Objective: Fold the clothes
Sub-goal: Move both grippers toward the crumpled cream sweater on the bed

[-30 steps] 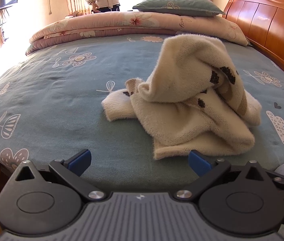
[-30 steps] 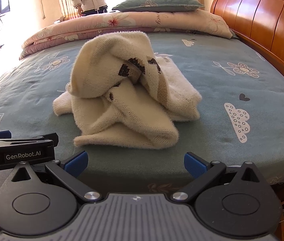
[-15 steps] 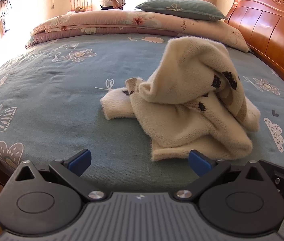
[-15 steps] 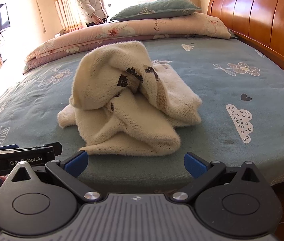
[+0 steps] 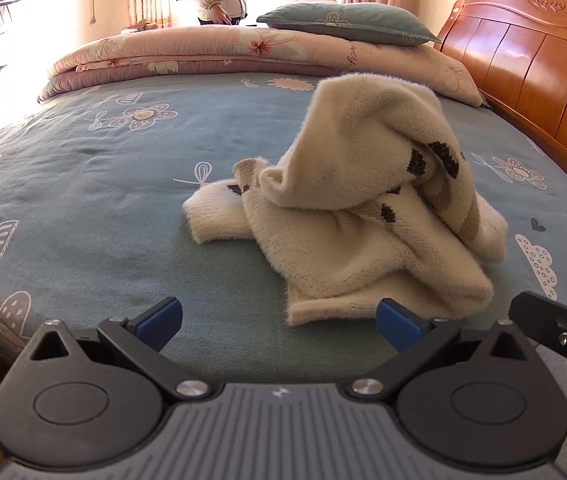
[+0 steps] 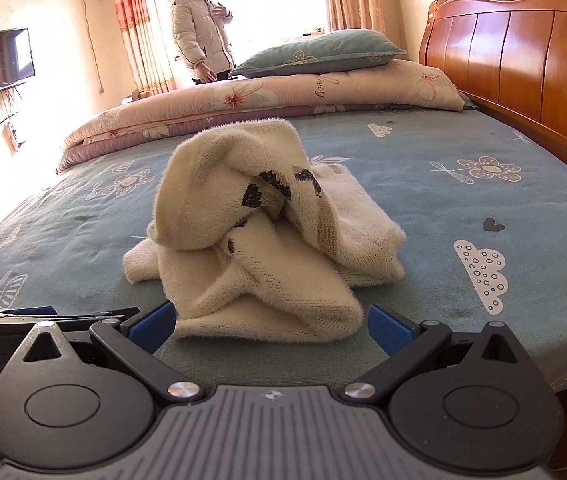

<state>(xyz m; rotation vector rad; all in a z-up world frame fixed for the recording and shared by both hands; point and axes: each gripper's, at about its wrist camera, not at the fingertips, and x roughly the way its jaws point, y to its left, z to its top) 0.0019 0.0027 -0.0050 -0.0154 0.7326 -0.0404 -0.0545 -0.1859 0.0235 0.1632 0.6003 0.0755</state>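
Jaws of the left gripper (image 5: 279,322) and right gripper (image 6: 269,326) stand spread wide, holding nothing, at the near edge of the blue-green flower-printed bed (image 5: 83,184). Both have come closer to the crumpled cream knitted sweater with dark patches (image 5: 363,200), heaped mid-bed near that edge. Its folds hide sleeves and hem, so no long axis shows.
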